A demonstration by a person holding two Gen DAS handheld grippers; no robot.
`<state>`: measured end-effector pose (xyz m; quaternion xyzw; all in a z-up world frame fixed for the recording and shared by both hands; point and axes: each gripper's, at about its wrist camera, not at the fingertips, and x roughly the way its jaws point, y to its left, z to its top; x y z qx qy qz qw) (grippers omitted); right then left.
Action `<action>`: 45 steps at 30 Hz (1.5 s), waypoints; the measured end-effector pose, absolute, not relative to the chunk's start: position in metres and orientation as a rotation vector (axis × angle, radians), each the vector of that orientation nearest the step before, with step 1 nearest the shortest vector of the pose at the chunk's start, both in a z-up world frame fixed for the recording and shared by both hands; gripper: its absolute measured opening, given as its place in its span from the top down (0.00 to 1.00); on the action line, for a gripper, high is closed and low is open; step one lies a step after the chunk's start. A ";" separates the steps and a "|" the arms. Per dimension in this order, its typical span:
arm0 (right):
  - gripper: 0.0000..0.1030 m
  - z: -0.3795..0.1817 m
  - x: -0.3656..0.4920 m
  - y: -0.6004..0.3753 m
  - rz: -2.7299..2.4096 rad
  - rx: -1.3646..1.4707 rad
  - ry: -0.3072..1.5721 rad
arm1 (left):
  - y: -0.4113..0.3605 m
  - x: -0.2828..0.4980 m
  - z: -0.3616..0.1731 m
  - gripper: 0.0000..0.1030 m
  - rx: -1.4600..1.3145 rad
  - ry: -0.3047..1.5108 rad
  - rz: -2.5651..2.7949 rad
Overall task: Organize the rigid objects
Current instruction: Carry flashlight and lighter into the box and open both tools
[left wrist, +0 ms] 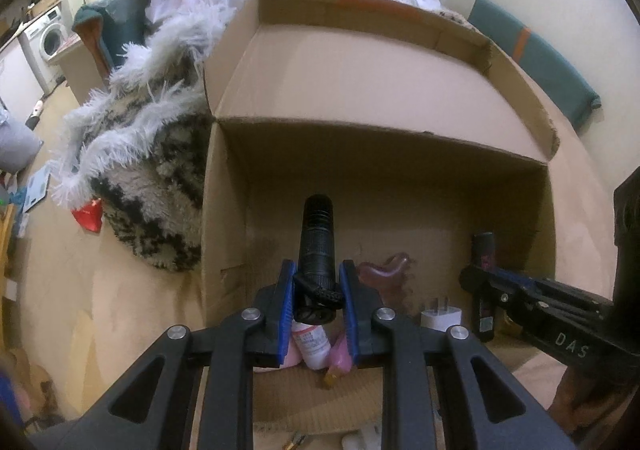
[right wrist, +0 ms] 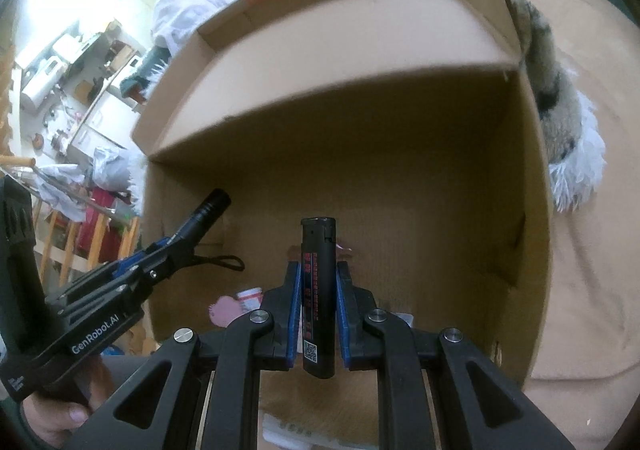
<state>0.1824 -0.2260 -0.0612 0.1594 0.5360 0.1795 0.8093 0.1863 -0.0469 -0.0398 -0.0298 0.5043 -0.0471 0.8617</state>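
now | your left gripper (left wrist: 318, 282) is clamped on the black flashlight (left wrist: 317, 240) | your right gripper (right wrist: 318, 282) pinches the black lighter (right wrist: 318, 290) | both over the cardboard box (left wrist: 400, 177) | step: depositing | next: lower, release among items inside

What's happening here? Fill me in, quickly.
A person is sorting small items into an open cardboard box, a handheld gripper in each hand. The left gripper is shut on a black flashlight; the right gripper is shut on a black lighter. Both hang over the box. A white plug and a pink-capped bottle already lie inside.
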 end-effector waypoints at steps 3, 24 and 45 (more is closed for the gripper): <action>0.83 -0.069 0.185 -0.226 0.366 0.338 1.165 | -0.046 0.189 -0.046 0.81 -0.064 1.076 -0.083; 0.83 -0.089 0.197 -0.225 0.341 0.359 1.221 | -0.055 0.184 -0.072 0.80 -0.014 1.140 -0.090; 0.22 -0.075 0.195 -0.229 0.357 0.418 1.159 | -0.061 0.182 -0.064 0.33 -0.002 1.166 -0.069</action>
